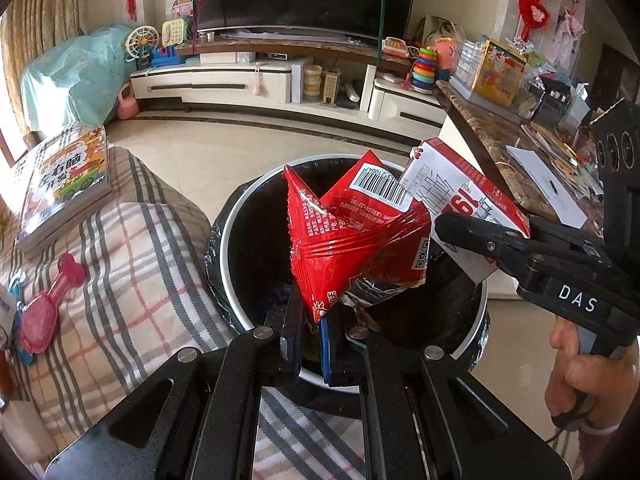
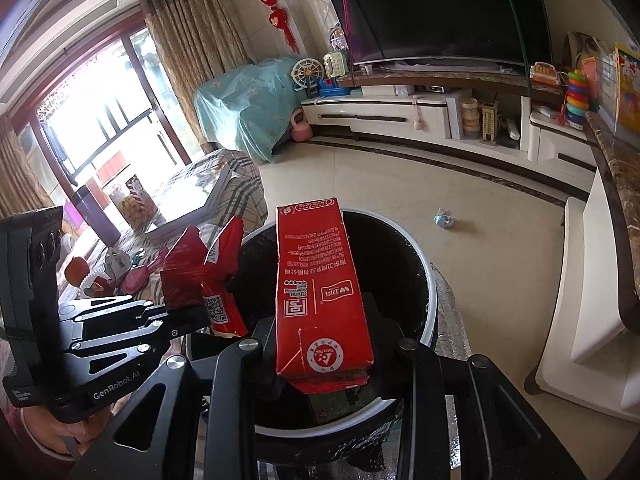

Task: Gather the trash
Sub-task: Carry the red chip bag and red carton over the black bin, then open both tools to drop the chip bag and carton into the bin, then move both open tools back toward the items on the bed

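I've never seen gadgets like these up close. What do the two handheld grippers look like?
Both are black linkage tools with silver pivot pins. The left gripper has a blue pad on one of its jaws; seen from the right wrist it carries white "GenRobot.AI" lettering and a black block with round lenses. The right gripper bears white letters "DAS" on its side. A hand grips its handle.

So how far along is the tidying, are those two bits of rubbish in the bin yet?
Not yet. The left gripper is shut on a red snack wrapper, and the right gripper is clamped on a red milk carton; both hang over the open trash bin, unreleased. What already lies in the bin is too dark to tell. Left over: a crumpled wad on the floor beyond the bin.
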